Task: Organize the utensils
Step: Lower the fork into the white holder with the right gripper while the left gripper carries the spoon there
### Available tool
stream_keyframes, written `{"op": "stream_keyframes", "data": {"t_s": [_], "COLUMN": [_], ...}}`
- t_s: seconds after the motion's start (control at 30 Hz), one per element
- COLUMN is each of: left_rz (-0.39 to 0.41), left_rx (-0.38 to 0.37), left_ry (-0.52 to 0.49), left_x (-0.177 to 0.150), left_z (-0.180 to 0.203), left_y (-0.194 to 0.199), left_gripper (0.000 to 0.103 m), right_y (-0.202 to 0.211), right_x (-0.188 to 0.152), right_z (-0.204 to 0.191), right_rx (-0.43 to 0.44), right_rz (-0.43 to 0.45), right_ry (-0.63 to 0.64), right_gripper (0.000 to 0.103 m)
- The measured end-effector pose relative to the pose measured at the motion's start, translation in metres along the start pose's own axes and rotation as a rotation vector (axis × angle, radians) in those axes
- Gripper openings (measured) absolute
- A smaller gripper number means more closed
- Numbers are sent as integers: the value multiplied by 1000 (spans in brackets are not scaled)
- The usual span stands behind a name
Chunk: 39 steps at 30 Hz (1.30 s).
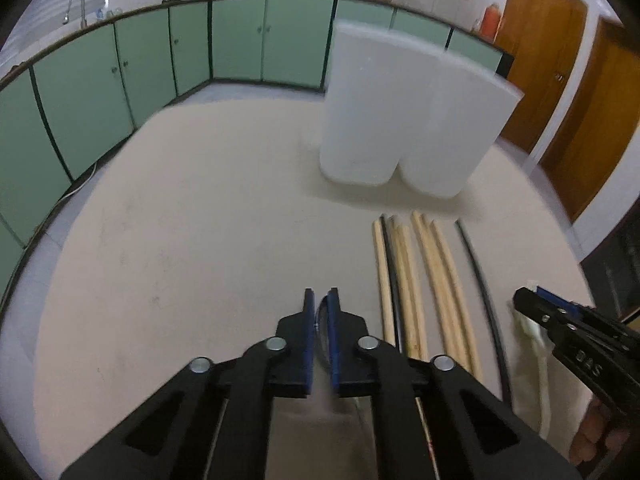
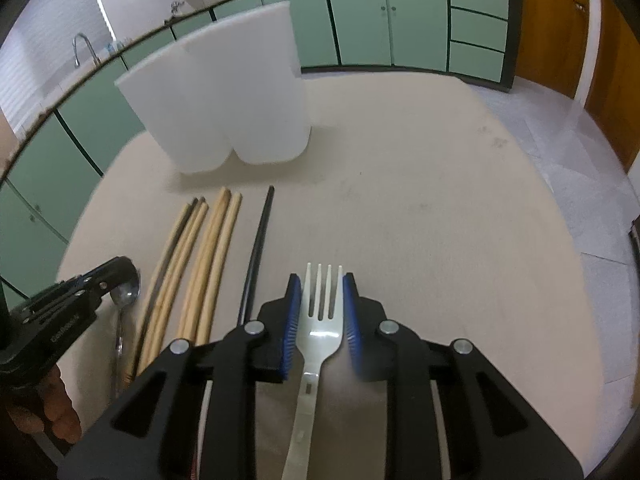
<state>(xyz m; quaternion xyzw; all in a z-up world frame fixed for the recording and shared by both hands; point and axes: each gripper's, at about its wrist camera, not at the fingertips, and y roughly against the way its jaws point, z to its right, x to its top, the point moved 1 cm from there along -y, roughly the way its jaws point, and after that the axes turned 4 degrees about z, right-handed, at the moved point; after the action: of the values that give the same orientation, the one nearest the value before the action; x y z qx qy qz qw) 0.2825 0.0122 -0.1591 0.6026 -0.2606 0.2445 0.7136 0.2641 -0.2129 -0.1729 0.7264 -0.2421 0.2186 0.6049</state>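
Note:
My left gripper (image 1: 322,296) is shut on a metal spoon (image 1: 321,322), seen edge-on between the blue pads. In the right wrist view the spoon's bowl (image 2: 126,294) pokes out beside the left gripper (image 2: 120,268) at lower left. My right gripper (image 2: 320,280) is shut on a silver fork (image 2: 322,332), tines pointing forward and handle running back under the jaws. Between the two grippers lie several wooden chopsticks (image 1: 432,280) (image 2: 208,260) and a black chopstick (image 1: 480,280) (image 2: 260,240) on the beige table. A white two-compartment holder (image 1: 404,120) (image 2: 228,92) stands beyond them.
The round beige table (image 1: 200,220) (image 2: 440,220) has bare surface left of the holder and right of the fork. Green cabinets (image 1: 240,40) line the far wall; wooden doors (image 1: 560,60) stand at right. A hand (image 2: 52,404) grips the left tool.

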Motion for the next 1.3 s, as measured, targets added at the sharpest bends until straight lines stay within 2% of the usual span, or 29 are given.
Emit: {"op": "stream_keyframes", "data": {"t_s": [0.13, 0.33, 0.47, 0.73, 0.93, 1.17, 1.3], "left_rz": [60, 93, 185, 382, 498, 652, 729], "left_rx": [-35, -42, -37, -61, -55, -6, 30], "left_ry": [-6, -13, -53, -81, -120, -147, -142], "left_x": [-2, -4, 2, 31, 50, 96, 132], "left_z": [-3, -8, 5, 13, 22, 27, 31], "left_y": [18, 27, 46, 85, 109, 123, 120], "left_gripper": [5, 4, 4, 3, 3, 3, 3], "right_y": [16, 25, 36, 66, 83, 107, 111], "right_x": [5, 10, 22, 56, 78, 135, 169], "right_z": [1, 0, 3, -2, 1, -9, -12], "right_rx": [8, 34, 64, 112, 136, 156, 185], "right_rz": [80, 116, 171, 326, 394, 524, 565], "right_ry": [45, 62, 63, 83, 84, 121, 106], "right_gripper": [20, 20, 20, 20, 20, 20, 20]}}
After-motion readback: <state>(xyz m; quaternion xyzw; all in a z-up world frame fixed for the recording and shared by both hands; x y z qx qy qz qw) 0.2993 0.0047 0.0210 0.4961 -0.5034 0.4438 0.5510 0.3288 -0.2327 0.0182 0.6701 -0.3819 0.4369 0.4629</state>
